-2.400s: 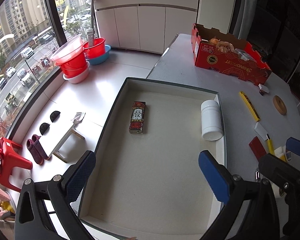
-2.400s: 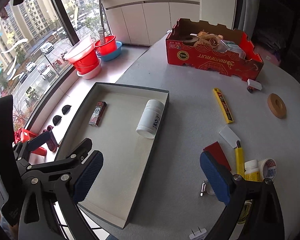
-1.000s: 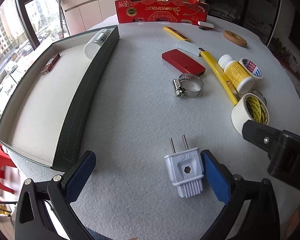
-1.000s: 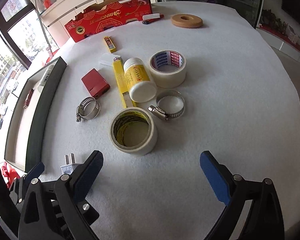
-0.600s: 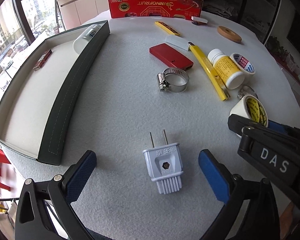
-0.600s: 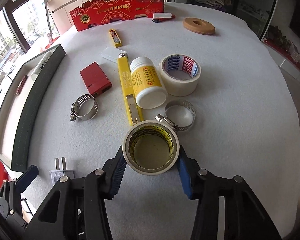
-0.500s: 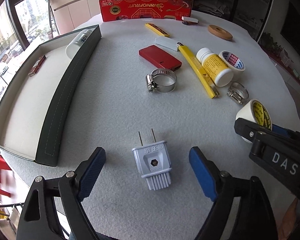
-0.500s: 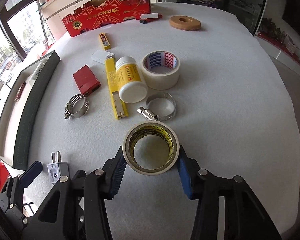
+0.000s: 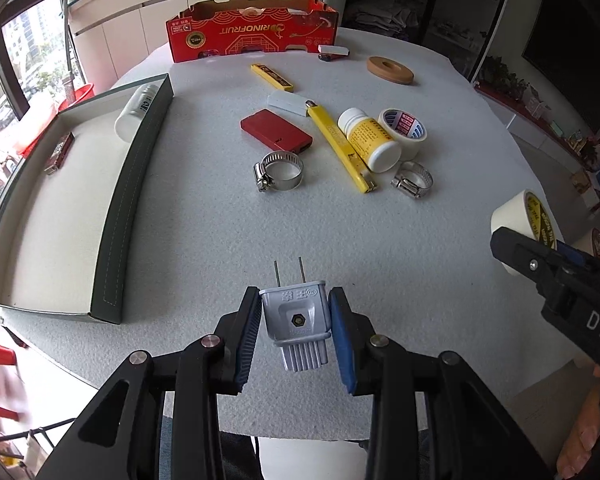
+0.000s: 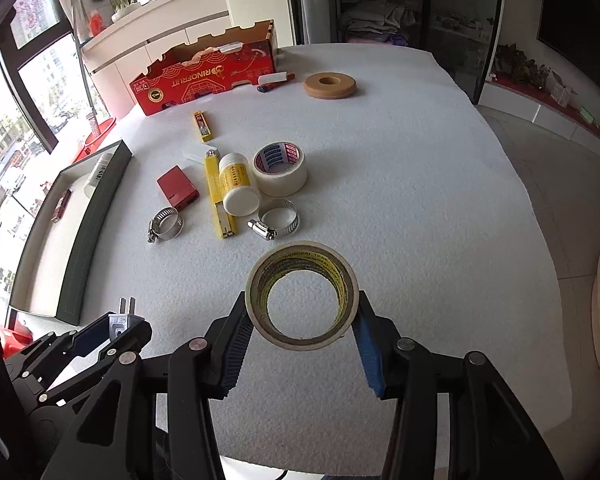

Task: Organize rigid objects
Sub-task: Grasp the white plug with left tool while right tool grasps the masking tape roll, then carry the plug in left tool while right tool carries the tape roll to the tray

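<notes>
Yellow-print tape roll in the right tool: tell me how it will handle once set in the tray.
The tape roll is a hollow ring, so probably light and stiff enough for the right tool. Its round rim looks apt to roll if set on edge. Laid flat in the tray, it should stay put.

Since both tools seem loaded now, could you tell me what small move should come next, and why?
Probably carry the left tool leftward to the tray and release the white plug there. Its pads already clamp the plug, the right tool holds the tape roll, and the tray already holds a white bottle.
</notes>
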Demonstrator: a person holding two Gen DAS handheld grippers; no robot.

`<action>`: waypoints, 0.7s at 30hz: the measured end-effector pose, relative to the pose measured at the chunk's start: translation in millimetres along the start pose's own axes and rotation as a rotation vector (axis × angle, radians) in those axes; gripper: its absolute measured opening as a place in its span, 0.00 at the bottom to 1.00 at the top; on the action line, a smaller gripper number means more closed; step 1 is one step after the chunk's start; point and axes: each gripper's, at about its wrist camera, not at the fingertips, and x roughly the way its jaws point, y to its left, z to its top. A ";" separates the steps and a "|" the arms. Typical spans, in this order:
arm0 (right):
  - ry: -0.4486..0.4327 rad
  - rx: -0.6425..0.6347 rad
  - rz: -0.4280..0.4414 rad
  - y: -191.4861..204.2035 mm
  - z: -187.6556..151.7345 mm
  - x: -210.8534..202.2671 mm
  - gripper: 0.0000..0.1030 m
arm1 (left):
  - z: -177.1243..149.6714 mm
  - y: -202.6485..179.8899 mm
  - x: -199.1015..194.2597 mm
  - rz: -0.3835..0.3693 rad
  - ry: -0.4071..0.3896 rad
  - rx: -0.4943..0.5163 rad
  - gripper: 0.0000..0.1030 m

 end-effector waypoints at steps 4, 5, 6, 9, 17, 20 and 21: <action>-0.017 -0.030 0.010 13.5 4.8 -9.9 0.48 | 5.5 4.6 -20.2 -0.006 -0.044 -0.006 0.36; -0.022 -0.035 0.015 17.2 6.5 -11.9 0.48 | 7.1 7.8 -24.9 -0.009 -0.052 -0.011 0.36; -0.025 -0.042 0.019 21.2 7.8 -14.2 0.48 | 8.3 10.2 -29.7 -0.011 -0.061 -0.015 0.36; -0.029 -0.065 0.033 34.2 12.4 -18.9 0.48 | 11.8 17.6 -42.1 -0.004 -0.093 -0.025 0.36; -0.044 -0.148 0.055 75.9 25.2 -27.5 0.48 | 22.7 47.6 -59.9 0.015 -0.149 -0.064 0.36; -0.051 -0.177 0.061 92.8 31.0 -28.8 0.48 | 25.9 61.9 -65.1 0.014 -0.159 -0.094 0.36; -0.054 -0.188 0.062 98.1 32.7 -29.3 0.48 | 27.1 67.0 -67.6 0.013 -0.164 -0.105 0.36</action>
